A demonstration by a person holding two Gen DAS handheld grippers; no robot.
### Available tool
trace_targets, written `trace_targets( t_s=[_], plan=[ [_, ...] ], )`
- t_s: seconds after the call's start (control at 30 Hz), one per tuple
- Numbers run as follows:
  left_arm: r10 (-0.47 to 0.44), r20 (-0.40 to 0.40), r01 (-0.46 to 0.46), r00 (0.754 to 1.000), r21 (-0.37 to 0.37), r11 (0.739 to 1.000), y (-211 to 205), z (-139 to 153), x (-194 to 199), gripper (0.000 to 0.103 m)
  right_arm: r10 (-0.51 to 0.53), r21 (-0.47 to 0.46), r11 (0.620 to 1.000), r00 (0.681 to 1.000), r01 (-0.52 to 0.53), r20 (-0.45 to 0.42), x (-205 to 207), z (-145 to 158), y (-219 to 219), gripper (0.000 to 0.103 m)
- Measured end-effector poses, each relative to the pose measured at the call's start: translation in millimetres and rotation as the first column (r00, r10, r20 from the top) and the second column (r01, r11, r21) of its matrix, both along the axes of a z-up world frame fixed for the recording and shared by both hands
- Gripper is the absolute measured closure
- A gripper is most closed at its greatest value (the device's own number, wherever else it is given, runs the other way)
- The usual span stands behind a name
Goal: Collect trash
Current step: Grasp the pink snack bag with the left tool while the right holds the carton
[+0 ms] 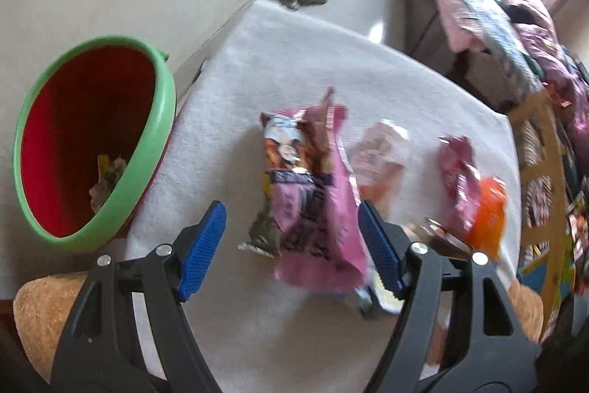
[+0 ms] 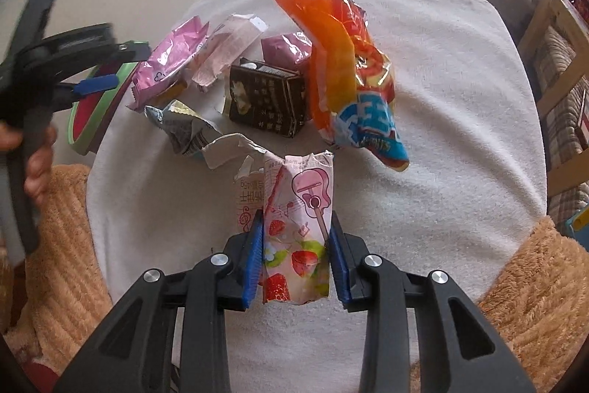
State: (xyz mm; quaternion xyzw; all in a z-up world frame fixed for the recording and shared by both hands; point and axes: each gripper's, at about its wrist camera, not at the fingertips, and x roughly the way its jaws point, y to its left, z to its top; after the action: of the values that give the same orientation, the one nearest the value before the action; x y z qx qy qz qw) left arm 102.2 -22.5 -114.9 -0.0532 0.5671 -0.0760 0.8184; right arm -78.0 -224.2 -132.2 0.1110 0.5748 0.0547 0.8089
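A: How far along is the collecting?
B: Barely begun. Right gripper (image 2: 296, 260) fingers clamp a strawberry wrapper (image 2: 298, 238); left gripper (image 1: 291, 245) fingers stand apart, empty, above a pink bag (image 1: 313, 194). Many wrappers remain on the surface (image 2: 460, 135).
A: And the bin (image 1: 92, 142)?
B: Only the left view shows scraps inside.

Both grippers are built of matte black plastic arms with triangular cut-outs. Each left gripper (image 1: 292, 247) finger is faced with a ribbed blue pad (image 1: 201, 252) and pinned with round silver screws (image 1: 163, 250). The right gripper (image 2: 296, 258) is made alike, with two screws per arm.
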Motion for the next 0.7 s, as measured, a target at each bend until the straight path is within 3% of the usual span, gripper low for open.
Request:
trace_targets(
  t_s=[0.17,0.33,0.57,0.7],
  plan=[
    [0.023,-0.073,-0.026,0.997,-0.049,0.998,5,-21,13,0.032,0.005,0.004,1.000,1.000,-0.005,-0.015,1,-2,2,0.071],
    [-0.033,-0.091,0.026,0.995,-0.075,0.997,6,-19,5,0.061,0.012,0.002,1.000,1.000,-0.012,-0.027,5,-4,5,0.070],
    [-0.052,-0.113,0.035,0.992,-0.141,0.989,19,-9,-30,0.065,0.011,-0.008,1.000,0.999,-0.011,-0.036,16,-9,11,0.070],
    [-0.037,-0.082,0.022,0.996,-0.172,0.985,29,1,-49,0.066,0.011,-0.006,1.000,0.999,-0.011,-0.034,19,-11,14,0.070]
  ],
)
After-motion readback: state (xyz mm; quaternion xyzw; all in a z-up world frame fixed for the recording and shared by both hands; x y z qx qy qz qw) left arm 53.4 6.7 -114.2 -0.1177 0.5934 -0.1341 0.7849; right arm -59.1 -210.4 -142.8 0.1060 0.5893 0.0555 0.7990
